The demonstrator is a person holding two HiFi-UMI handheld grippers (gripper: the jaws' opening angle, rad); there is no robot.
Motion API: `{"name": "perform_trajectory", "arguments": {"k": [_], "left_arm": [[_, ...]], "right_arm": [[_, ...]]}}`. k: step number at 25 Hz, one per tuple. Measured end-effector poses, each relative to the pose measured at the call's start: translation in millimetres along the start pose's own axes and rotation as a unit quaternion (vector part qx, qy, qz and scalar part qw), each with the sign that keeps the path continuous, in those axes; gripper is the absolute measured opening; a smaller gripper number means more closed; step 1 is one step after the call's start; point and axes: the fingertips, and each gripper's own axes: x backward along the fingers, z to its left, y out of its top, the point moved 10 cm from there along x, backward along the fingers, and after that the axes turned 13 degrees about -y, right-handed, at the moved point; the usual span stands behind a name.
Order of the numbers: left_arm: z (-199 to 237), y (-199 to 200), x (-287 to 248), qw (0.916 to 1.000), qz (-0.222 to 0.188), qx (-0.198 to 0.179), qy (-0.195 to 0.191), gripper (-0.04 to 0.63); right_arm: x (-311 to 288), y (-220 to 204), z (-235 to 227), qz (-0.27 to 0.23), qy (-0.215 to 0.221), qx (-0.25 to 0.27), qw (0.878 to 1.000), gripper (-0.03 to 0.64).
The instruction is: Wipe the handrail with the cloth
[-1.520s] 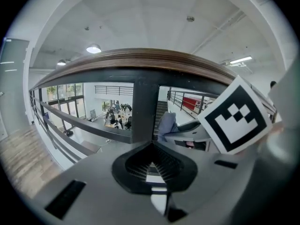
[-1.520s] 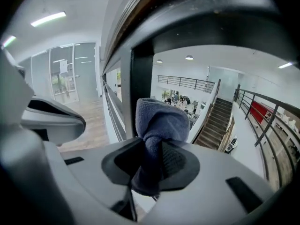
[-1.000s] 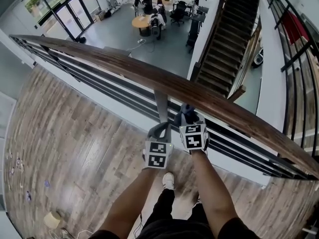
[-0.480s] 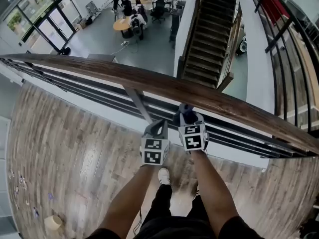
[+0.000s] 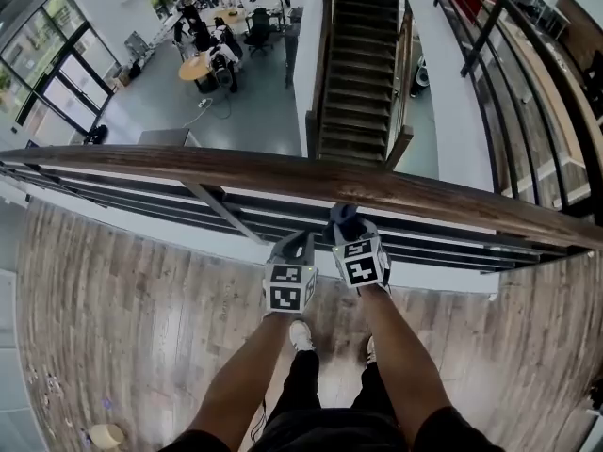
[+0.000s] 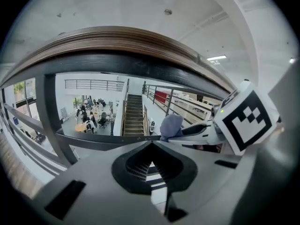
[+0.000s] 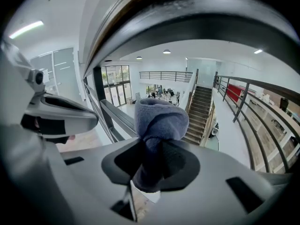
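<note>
The brown wooden handrail runs across the head view on dark metal bars. My right gripper is shut on a bunched blue-grey cloth, and the cloth sits at the rail's near underside. In the right gripper view the cloth bulges out of the jaws, with the handrail close overhead. My left gripper hovers just left of it, below the rail, shut with nothing in it. The left gripper view shows the handrail above and the cloth to the right.
A slanted metal post holds the rail left of the grippers. Beyond the rail is a drop to a lower floor with a staircase and people round tables. I stand on wood flooring, where a tape roll lies.
The view has shifted right along the rail, so the post now lies further left of the grippers. Both grippers keep their places under the rail, the right one still holding the cloth.
</note>
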Motion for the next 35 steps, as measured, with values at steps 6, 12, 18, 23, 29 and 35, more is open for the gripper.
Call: {"name": "perform_trajectory", "arguments": {"k": [6, 12, 18, 23, 29, 35], "left_arm": [[-46, 7, -28, 0.9995, 0.011, -0.018, -0.026, -0.002], [-98, 3, -70, 0.9977, 0.023, -0.035, -0.052, -0.002], [-162, 8, -114, 0.9959, 0.038, -0.048, -0.067, -0.002], [-206, 18, -140, 0.9933, 0.042, -0.061, -0.089, -0.002], [-258, 23, -178, 0.9900, 0.055, -0.075, -0.106, -0.002], [-312, 24, -220, 0.9866, 0.072, -0.085, -0.119, -0.002]], "right_arm": [[24, -25, -56, 0.003, -0.024, -0.032, 0.999, 0.097], [41, -63, -127, -0.003, -0.044, -0.081, 0.996, 0.097], [59, -103, -205, 0.009, -0.062, -0.113, 0.992, 0.097], [77, -122, -258, 0.016, -0.084, -0.128, 0.988, 0.097], [94, -148, -316, 0.021, -0.105, -0.140, 0.984, 0.097], [113, -182, -384, 0.017, -0.131, -0.154, 0.979, 0.095]]}}
